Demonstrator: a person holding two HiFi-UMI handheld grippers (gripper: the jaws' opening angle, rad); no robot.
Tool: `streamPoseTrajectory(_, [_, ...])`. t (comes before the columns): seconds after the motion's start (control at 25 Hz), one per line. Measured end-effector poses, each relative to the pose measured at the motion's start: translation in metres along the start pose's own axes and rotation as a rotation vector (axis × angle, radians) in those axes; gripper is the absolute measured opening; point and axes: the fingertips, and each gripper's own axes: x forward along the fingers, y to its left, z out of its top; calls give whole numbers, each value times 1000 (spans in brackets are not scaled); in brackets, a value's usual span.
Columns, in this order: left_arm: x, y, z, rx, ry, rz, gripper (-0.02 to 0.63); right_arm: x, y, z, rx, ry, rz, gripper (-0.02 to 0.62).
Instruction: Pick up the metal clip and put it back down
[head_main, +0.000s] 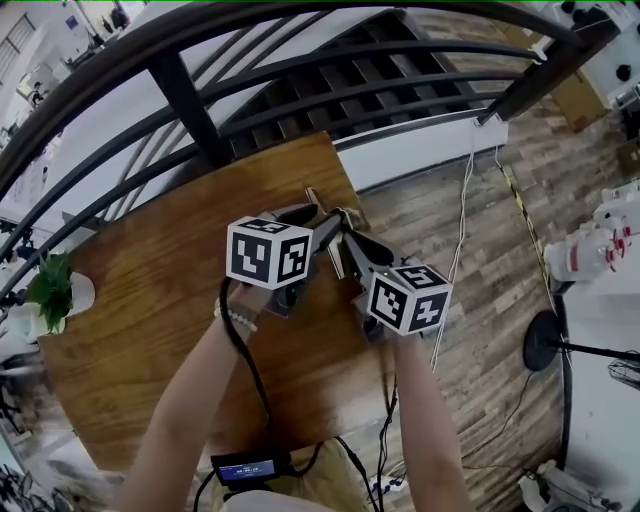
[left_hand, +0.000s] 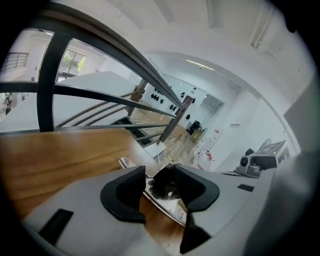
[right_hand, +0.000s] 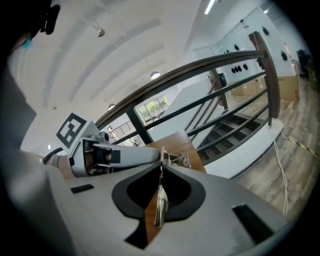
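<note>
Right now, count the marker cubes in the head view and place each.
2. One marker cube is on the left gripper, left of centre; the other is on the right gripper, lower and to its right. None appears hidden.

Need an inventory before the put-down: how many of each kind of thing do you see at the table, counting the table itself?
tools: 2 (left tool, right tool)
metal clip: 1
potted plant: 1
wooden table: 1
total: 5

My marker cubes (head_main: 268, 253): black-and-white squares. Metal clip (right_hand: 159, 204): shiny silver. Table (head_main: 140, 330): brown wood-grain. Plant (head_main: 45, 285): green. Railing (head_main: 190, 100): dark brown.
</note>
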Motion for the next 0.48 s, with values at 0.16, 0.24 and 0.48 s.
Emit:
streamPoseTrajectory(0.16, [2,7,-1,-16,0,0,186,7,-6,-2,29,-3,-13,18])
streamPoseTrajectory(0.24, [2,12,1,-28,-1,1,186,13,-8,2,62,-15,-22,19])
streamPoseTrajectory(0.48, [-2,10,-2,-57,-28,-21,186,17,-21,3,134,-47,-47,24])
